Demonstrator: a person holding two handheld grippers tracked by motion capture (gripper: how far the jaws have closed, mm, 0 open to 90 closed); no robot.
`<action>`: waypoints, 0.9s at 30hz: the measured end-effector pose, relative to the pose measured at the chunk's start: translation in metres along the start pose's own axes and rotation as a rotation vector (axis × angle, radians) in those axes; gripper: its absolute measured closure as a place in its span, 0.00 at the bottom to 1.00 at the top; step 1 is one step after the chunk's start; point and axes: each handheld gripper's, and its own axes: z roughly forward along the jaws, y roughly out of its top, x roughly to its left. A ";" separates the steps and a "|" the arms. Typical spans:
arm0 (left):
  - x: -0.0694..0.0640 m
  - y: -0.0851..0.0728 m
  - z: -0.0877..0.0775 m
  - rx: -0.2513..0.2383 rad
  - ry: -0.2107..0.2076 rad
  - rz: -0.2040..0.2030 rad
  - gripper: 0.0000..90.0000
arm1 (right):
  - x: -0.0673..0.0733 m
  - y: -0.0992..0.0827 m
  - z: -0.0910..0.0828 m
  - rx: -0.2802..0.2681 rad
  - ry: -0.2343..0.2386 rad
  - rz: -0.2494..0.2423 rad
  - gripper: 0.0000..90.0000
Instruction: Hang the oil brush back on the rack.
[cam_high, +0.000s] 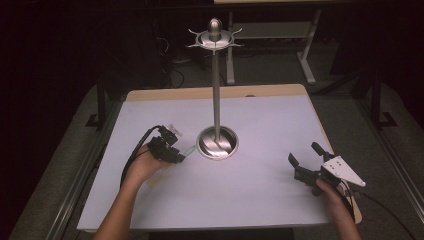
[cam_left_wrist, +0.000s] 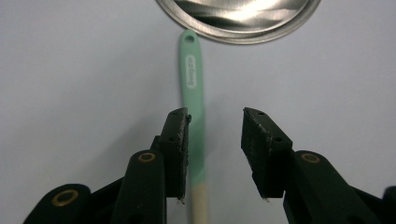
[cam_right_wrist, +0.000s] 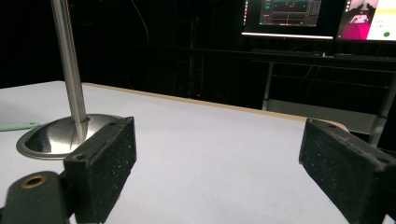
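A utensil with a mint-green handle (cam_left_wrist: 194, 93) and a pale beige lower part lies flat on the white table, its hole end close to the round base of a steel stand (cam_left_wrist: 238, 23). My left gripper (cam_left_wrist: 215, 140) hovers over the handle with its jaws apart; the handle runs beside the left pad (cam_left_wrist: 176, 149), and no pad presses on it. From the high view, that left gripper (cam_high: 175, 152) sits just left of the stand's base (cam_high: 217, 142), over the utensil (cam_high: 189, 149). My right gripper (cam_high: 305, 152) rests open and empty at the table's right, also wide apart in its own view (cam_right_wrist: 217, 163).
The stand's thin pole (cam_high: 216, 90) rises to a hooked top disc (cam_high: 215, 36). The table (cam_high: 260, 200) has a wooden far edge. Monitors (cam_right_wrist: 322, 16) glow behind the table in the right gripper view. Cables trail from both grippers.
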 end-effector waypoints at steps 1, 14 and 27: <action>0.001 0.004 0.001 0.004 0.007 0.003 0.68 | 0.000 0.000 0.000 -0.001 0.001 0.001 0.12; 0.010 0.025 0.022 0.095 -0.002 0.015 0.68 | 0.000 0.000 0.000 -0.001 0.002 0.000 0.12; 0.011 0.027 0.036 0.170 0.017 0.038 0.71 | 0.000 0.000 0.001 -0.001 0.001 0.002 0.12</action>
